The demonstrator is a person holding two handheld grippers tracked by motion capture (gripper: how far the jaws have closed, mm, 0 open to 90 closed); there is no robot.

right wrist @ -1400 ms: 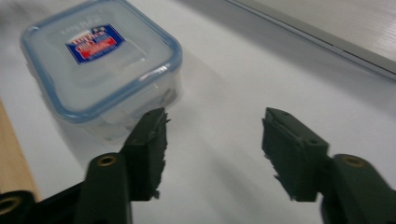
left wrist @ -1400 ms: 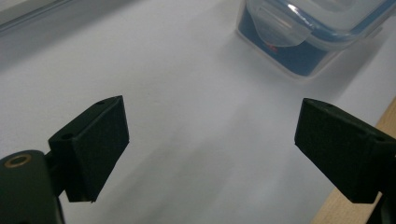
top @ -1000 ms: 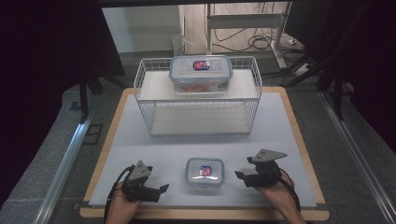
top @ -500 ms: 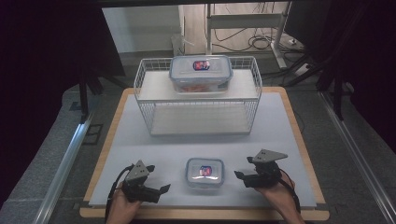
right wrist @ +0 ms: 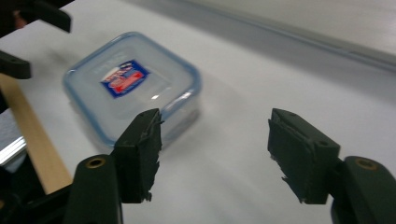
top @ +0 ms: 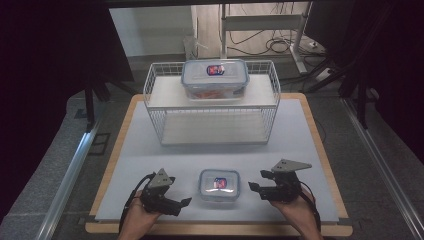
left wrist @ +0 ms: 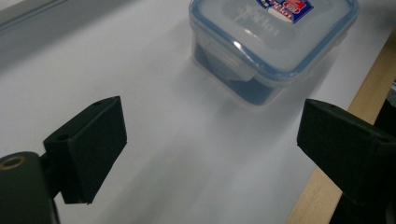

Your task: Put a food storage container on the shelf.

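Small box sitting at the near table edge, dead between left gripper and right gripper, both gaping and empty, the right's jaws just narrowing, slightly nearer.

1. The right gripper has just narrowed its jaws, which stand apart with bare white table between them.
2. A small lidded container sits just beyond the left jaw, untouched.
3. The other gripper shows at the top-left corner.
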